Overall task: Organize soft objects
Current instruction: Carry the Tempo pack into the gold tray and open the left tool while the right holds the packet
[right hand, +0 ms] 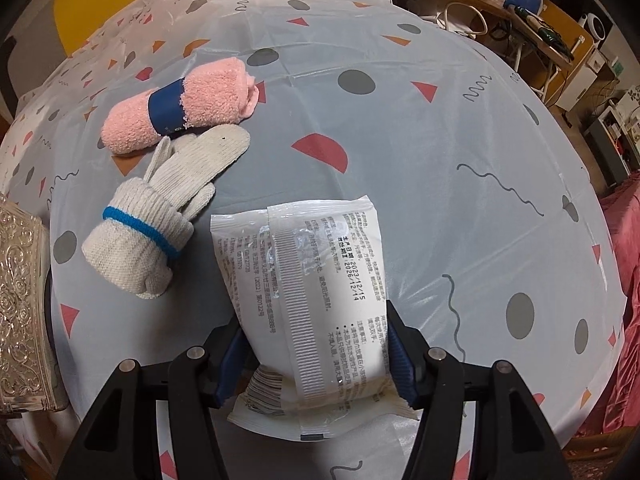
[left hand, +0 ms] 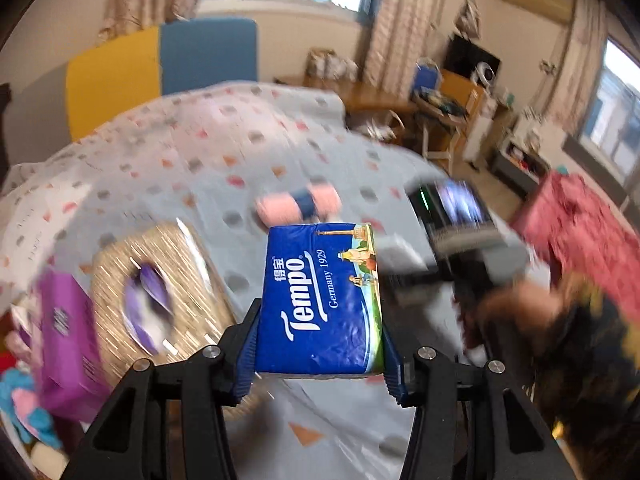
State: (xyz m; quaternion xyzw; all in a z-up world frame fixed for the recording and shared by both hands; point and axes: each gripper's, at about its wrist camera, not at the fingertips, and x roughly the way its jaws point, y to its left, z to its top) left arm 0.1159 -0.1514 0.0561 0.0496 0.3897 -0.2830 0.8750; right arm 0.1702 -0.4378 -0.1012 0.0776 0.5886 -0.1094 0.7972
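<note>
The left gripper (left hand: 320,364) is clamped across the short width of the blue tissue pack (left hand: 322,296), whose long axis points forward above the table (left hand: 360,440), while the right gripper (right hand: 316,364) pinches the white wipes packet (right hand: 304,296) likewise, lengthwise ahead.

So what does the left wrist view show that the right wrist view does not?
Only the left wrist view: the left gripper shut on a blue Tempo tissue pack, and a purple box.

Only the right wrist view: the right gripper clamping a white wet wipe packet, and rolled white knit gloves.

Both: the pink rolled towel and the patterned table cover.
</note>
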